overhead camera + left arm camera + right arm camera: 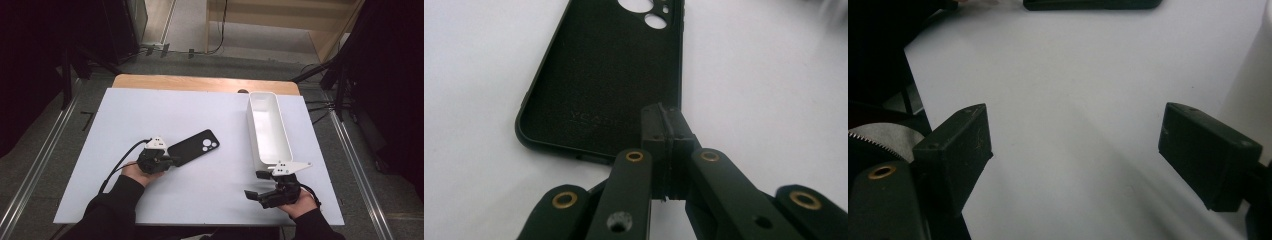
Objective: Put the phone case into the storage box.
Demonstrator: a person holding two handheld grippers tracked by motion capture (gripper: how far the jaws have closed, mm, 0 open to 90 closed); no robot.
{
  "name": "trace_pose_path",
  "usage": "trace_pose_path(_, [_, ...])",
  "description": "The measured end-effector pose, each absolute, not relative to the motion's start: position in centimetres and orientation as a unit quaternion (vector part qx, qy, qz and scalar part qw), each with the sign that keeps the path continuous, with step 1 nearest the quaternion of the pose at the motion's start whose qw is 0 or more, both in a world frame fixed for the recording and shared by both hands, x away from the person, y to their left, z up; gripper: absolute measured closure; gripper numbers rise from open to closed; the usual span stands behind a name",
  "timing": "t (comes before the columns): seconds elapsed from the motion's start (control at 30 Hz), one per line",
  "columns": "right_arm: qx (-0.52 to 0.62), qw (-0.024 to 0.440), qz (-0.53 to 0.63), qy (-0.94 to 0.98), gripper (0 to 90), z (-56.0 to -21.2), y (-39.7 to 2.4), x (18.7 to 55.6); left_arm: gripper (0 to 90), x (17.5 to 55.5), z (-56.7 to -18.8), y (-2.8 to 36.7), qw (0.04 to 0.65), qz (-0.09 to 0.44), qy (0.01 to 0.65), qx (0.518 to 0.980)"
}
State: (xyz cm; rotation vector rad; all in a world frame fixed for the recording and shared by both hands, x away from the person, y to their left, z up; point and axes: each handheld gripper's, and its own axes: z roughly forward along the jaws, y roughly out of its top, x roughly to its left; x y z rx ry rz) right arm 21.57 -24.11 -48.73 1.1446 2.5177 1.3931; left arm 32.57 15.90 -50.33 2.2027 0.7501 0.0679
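A black phone case (195, 146) lies hollow side up on the white table (150, 110), left of centre, with its camera cut-outs at the far end. My left gripper (172, 160) is shut at the case's near end. In the left gripper view its pads (663, 125) meet over the near right corner of the case (609, 75), pinching the rim there. My right gripper (256, 184) rests near the table's front right, open with nothing between its jaws (1075, 150). The case's edge (1093, 4) shows far off at the top of the right gripper view.
A long white bin (287, 142) with nothing in it stands on the right half of the table, its near end just beyond my right gripper. Its wall (1253, 90) shows at the right of the right gripper view. Floor rails run along both table sides.
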Motion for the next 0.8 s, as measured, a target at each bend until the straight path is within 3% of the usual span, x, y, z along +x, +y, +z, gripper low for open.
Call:
trace_pose_path(0.6, [0.367,0.022,0.447,0.815,12.3,-48.75,-24.02,21.69,89.1,31.52,-50.27,16.49,0.389,0.007,0.300,0.871])
trace_pose_path(0.73, [0.367,0.022,0.446,0.816,12.3,-48.72,-24.03,21.65,82.4,31.57,-50.10,16.67,0.400,0.007,0.299,0.866])
trace_pose_path(0.8, [0.369,0.022,0.446,0.815,12.3,-48.72,-24.03,21.60,73.6,31.51,-49.74,16.83,0.413,0.011,0.291,0.863])
